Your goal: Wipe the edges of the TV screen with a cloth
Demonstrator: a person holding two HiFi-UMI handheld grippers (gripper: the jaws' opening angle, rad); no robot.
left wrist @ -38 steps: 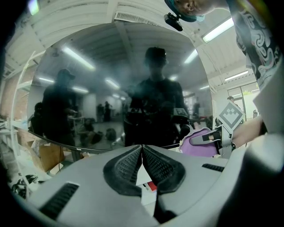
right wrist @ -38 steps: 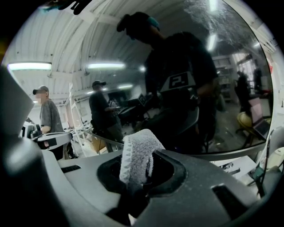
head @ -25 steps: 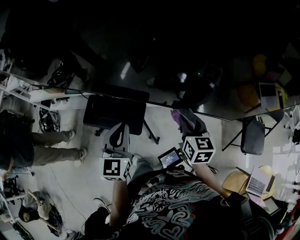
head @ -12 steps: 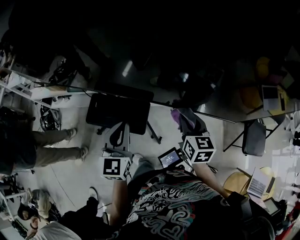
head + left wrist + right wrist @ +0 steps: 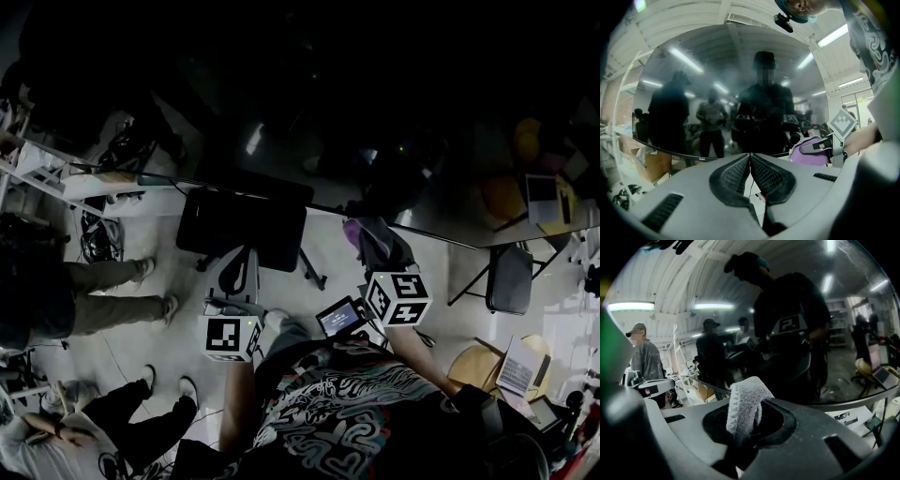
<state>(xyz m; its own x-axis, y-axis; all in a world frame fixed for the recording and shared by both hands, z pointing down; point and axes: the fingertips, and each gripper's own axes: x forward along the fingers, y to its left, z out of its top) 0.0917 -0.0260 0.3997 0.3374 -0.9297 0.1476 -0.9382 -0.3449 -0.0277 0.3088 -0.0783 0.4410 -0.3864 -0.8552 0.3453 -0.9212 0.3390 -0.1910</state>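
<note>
Dim workroom seen from above, with a large dark TV (image 5: 375, 112) across the top of the head view. Its glossy screen mirrors ceiling lights and people.

Over the last second your tools have barely changed. Your right hand-held gripper (image 5: 751, 420) stays clamped on the cloth (image 5: 810, 153), and the cloth stays at the TV's bottom edge, near its middle. Your left hand-held gripper (image 5: 750, 155) stays just below that edge, left of the cloth. Its jaws are pressed together with nothing between them.

The real change is below the TV's left end, where a bystander (image 5: 56, 441) has walked closer.

For the task, this suggests the wipe along the bottom edge is paused or barely creeping. Most of the edges are probably still to do.

Counted: one TV, one cloth and two hand-held grippers. There are two people below the TV's left end: that bystander and a second person (image 5: 84, 300) standing nearer the TV.
</note>
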